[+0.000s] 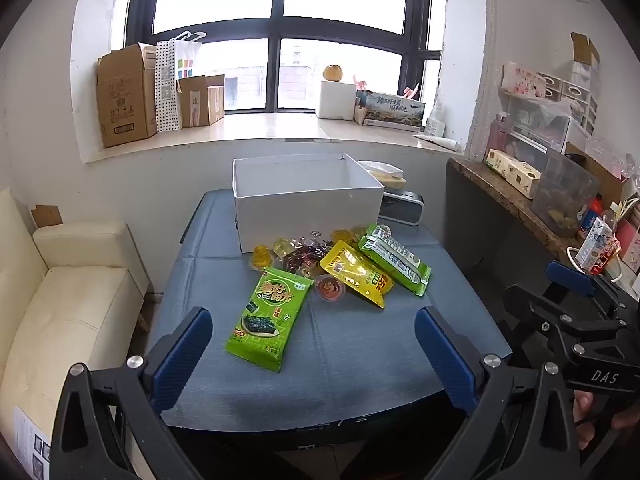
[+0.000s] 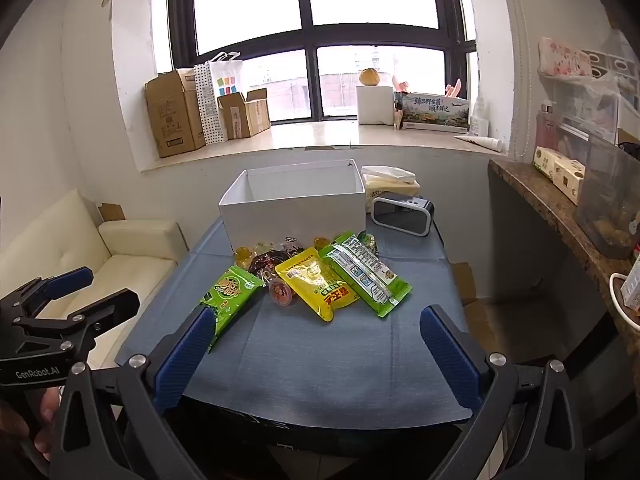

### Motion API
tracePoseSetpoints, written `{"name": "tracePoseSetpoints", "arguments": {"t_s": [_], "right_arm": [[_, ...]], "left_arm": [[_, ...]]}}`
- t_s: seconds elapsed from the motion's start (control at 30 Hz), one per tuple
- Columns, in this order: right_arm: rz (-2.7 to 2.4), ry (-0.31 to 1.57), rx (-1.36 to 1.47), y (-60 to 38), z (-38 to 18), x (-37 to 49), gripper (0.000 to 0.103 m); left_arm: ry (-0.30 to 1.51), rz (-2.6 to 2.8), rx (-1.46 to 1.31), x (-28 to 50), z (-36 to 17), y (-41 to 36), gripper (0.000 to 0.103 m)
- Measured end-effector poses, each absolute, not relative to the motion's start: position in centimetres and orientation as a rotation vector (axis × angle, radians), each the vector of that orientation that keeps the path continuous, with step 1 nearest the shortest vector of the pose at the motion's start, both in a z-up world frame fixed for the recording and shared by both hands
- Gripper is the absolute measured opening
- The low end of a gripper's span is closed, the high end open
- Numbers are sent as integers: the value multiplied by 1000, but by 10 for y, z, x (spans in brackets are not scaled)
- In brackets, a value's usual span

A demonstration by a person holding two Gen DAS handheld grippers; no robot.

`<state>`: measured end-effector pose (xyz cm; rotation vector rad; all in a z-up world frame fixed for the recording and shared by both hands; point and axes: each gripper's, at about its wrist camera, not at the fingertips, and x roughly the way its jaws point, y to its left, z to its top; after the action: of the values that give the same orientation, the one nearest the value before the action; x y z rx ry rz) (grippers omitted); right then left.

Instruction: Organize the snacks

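My left claw (image 1: 314, 354) hung released above the near edge of the table (image 1: 360, 360), its blue pads wide apart and holding nothing. My right claw (image 2: 316, 354) was released the same way, just beside it, also holding nothing. Bare blue cloth lay between my claws and the snacks, giving open room along the near side. The green seaweed packet (image 1: 267, 316) lay nearest, with a small red jelly cup (image 1: 329, 288) just beside it, touching the yellow pouch (image 1: 356, 273). A second green packet (image 1: 394, 258) lay against that pouch on the right. Wrapped candies and yellow jelly cups (image 1: 264, 257) crowded against the front wall of the open white box (image 1: 308, 204), which stood toward the far side of the table. Right of the box sat a small clock (image 2: 402, 210), seen face-on only from the right wrist view. The cream sofa (image 1: 68, 312) flanked the table's left edge.
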<state>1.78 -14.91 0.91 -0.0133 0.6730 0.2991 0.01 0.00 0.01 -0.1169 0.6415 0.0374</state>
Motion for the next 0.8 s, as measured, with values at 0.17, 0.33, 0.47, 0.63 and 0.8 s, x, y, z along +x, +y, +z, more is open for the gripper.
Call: {"name": "tracePoseSetpoints", "arguments": {"t_s": [0.17,0.33,0.47,0.63,0.8], "right_arm": [[302,669,-18,-148,10,18,103],[295,666,-25,-149,11,18,103],[296,666,-26,-148,10,18,103],[300,666,-24,-149,10,18,103],[302,664,-24,-149,9,18,103]], "left_arm": [[646,42,-102,1,0,0,103],[650,42,-106,4,0,0,103],[638,42,-99,1,2,-2,103],[643,40,-95,1,2,-4,103],[644,39,-97,1,3,-3,103]]}}
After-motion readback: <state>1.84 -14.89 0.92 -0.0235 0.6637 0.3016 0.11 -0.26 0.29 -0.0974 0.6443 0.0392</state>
